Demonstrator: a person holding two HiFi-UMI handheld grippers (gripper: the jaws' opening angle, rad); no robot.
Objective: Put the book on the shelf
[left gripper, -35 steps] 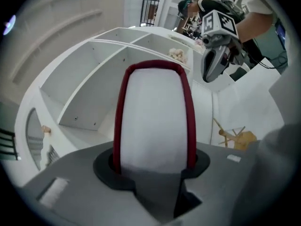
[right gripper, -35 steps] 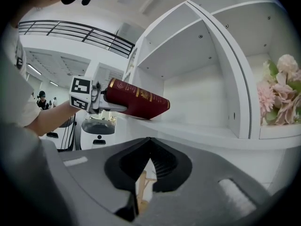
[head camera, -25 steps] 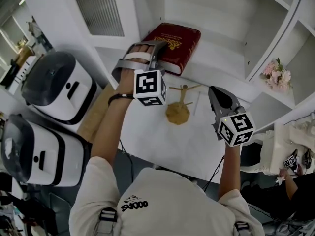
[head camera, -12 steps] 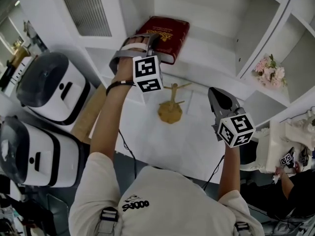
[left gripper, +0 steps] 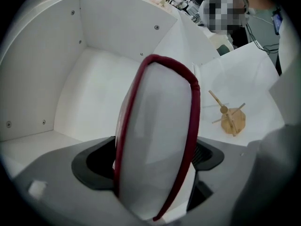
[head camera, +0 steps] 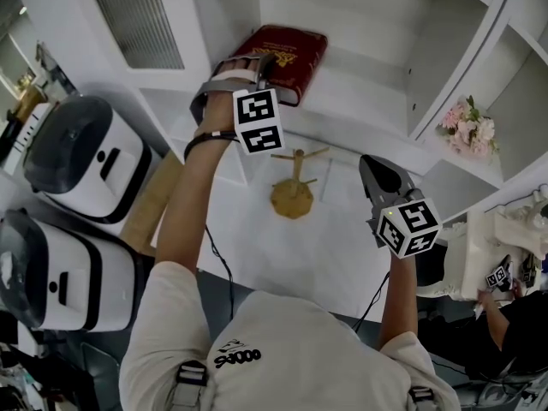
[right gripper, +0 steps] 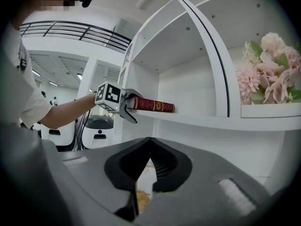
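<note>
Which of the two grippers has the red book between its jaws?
The left gripper, at the shelf: its jaws have just been opening around the book. The right gripper is apart from it, jaws together and empty.

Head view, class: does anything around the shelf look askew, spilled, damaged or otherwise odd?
Nothing is spilled or damaged. The one oddity: the red book lies flat on the shelf, not upright. Its near end sits between the jaws of the left claw; they have just been opening.

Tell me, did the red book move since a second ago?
Yes. The red book has slid deeper into the shelf, farther from the wooden stand on the table. The left gripper has just been opening its jaws, with the book between them.
</note>
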